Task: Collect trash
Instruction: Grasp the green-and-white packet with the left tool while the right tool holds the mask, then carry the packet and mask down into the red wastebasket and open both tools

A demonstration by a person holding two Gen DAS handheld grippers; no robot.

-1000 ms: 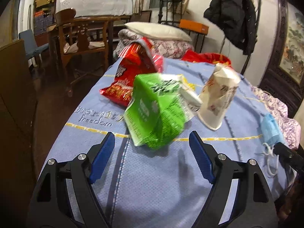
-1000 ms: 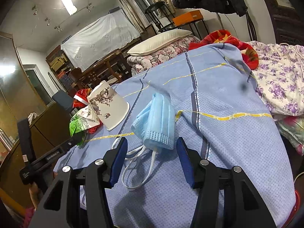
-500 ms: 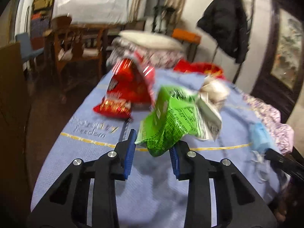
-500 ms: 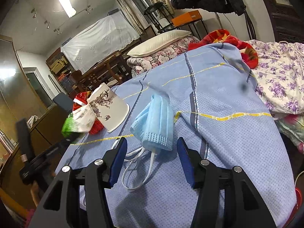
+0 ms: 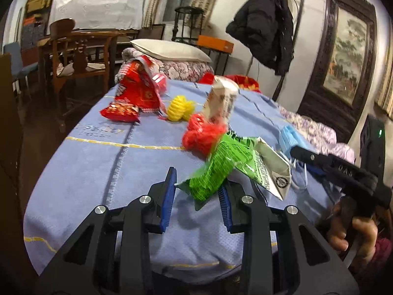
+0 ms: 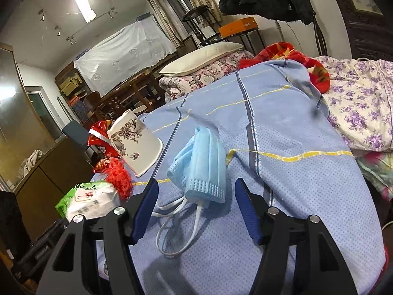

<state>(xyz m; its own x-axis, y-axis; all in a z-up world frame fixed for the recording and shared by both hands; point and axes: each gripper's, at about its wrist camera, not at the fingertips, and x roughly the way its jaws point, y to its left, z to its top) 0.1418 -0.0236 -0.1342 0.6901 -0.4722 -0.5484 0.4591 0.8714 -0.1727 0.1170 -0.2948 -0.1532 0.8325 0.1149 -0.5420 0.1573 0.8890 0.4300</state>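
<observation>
My left gripper [image 5: 197, 194] is shut on a green snack wrapper [image 5: 221, 169] and holds it above the blue blanket [image 5: 98, 162]; the wrapper also shows in the right wrist view [image 6: 86, 198]. A red snack bag [image 5: 136, 95], a yellow mesh ball [image 5: 180, 108], a red mesh ball [image 5: 201, 135] and a tipped paper cup [image 5: 221, 100] lie beyond it. My right gripper [image 6: 195, 207] is open, with a crumpled blue face mask [image 6: 201, 169] just ahead between its fingers. The cup [image 6: 135, 142] lies to the mask's left.
The blanket covers a bed with a floral sheet [image 6: 356, 108] on its right side and a pillow [image 5: 169, 51] at the far end. A wooden chair [image 5: 76, 56] and a brown cabinet [image 6: 49, 172] stand to the left. A black coat [image 5: 265, 27] hangs behind.
My left gripper closed on the green wrapper and lifted it back and to the right, uncovering the yellow and red mesh balls. My right gripper stayed open by the mask.
</observation>
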